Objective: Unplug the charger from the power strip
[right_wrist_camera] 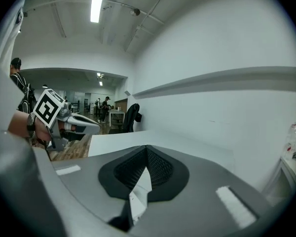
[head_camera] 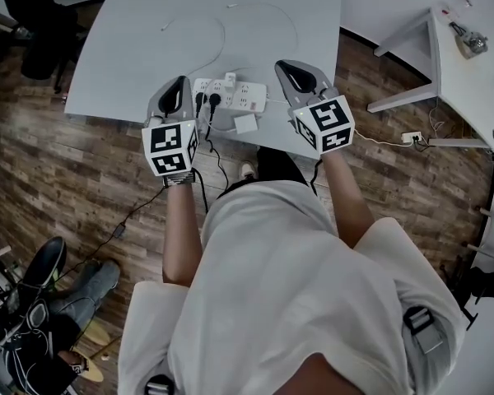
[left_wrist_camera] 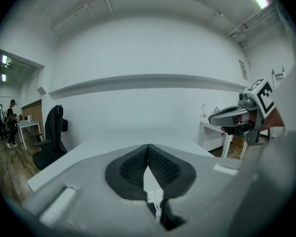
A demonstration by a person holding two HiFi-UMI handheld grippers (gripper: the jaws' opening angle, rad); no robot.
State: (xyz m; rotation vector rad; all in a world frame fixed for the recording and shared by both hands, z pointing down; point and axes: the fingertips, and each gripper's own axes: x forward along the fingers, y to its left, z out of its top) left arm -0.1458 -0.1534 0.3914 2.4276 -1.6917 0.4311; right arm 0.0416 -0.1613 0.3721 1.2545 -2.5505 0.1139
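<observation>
Here, left gripper (head_camera: pixel 180 82) and right gripper (head_camera: pixel 285 66), both closed and empty, flank the power strip (head_camera: pixel 247 97), whose plugged-in white charger (head_camera: pixel 230 79), probably light, rigid and smooth, is best pinched across its flat sides.

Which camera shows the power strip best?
The head view: from above, the power strip lies in plain sight at the table edge. Both gripper views look across the room above it, showing at most a sliver.
</observation>
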